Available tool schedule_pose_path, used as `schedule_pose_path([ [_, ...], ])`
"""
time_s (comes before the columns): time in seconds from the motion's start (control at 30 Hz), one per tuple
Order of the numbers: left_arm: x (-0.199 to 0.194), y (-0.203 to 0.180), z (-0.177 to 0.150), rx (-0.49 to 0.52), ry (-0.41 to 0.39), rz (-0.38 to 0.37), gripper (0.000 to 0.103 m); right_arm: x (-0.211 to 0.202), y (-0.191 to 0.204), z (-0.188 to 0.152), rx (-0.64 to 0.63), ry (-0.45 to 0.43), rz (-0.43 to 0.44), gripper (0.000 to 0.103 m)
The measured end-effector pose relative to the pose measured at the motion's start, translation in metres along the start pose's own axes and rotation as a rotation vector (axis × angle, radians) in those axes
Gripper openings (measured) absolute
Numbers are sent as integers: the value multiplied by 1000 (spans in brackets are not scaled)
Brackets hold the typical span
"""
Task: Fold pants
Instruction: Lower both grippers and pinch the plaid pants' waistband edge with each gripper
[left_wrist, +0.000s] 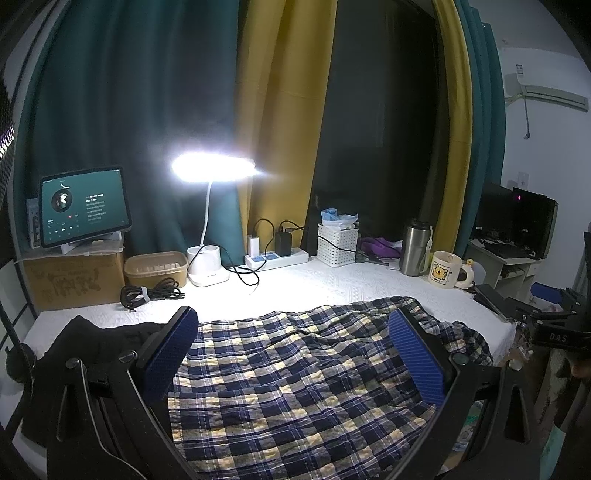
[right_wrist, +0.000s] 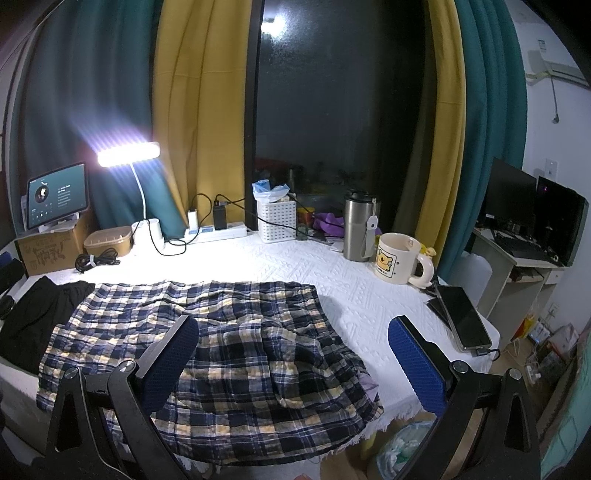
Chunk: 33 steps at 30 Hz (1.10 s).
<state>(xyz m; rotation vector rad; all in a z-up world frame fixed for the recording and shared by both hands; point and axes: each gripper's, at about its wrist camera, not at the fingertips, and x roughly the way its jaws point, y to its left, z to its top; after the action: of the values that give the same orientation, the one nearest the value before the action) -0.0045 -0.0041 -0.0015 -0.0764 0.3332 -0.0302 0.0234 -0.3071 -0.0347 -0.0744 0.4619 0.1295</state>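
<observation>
Hovering over plaid pants (right_wrist: 207, 354), both grippers' jaws apart (empty); mug (right_wrist: 400, 258), phone (right_wrist: 467, 317) beside.

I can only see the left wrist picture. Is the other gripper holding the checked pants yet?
Observer: No. The right gripper is open above the pants, with nothing between its fingers.
Operator: What's on the table to the right of the pants?
Observer: Bare white tablecloth, then a phone lying flat near the right edge with a cable plugged in.
Operator: How near the front do the pants come?
Observer: Their near right corner reaches the tablecloth's fringed front edge.
</observation>
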Motion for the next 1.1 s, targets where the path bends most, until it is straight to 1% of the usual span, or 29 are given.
schedule_pose_path([
  [0.2,7,0,4,14,6,5,102,10,0,1,-1,13,3,103],
  [0.3,18,3,5,17,25,6,102,28,-6,5,6,33,3,103],
  [0.43,43,14,4,14,70,35,102,55,-16,8,18,65,-4,103],
  [0.57,75,28,0,12,128,68,102,85,-25,10,24,107,-8,103],
  [0.67,106,41,-5,13,201,93,102,111,-30,13,21,139,-1,103],
  [0.77,132,52,-12,19,256,121,102,141,-34,19,17,173,18,103],
  [0.83,151,61,-15,15,299,125,102,158,-34,23,10,185,26,103],
  [1.0,198,88,-25,-5,400,168,102,206,-41,36,4,216,64,103],
  [1.1,218,104,-29,-23,449,169,101,238,-46,41,1,247,87,103],
])
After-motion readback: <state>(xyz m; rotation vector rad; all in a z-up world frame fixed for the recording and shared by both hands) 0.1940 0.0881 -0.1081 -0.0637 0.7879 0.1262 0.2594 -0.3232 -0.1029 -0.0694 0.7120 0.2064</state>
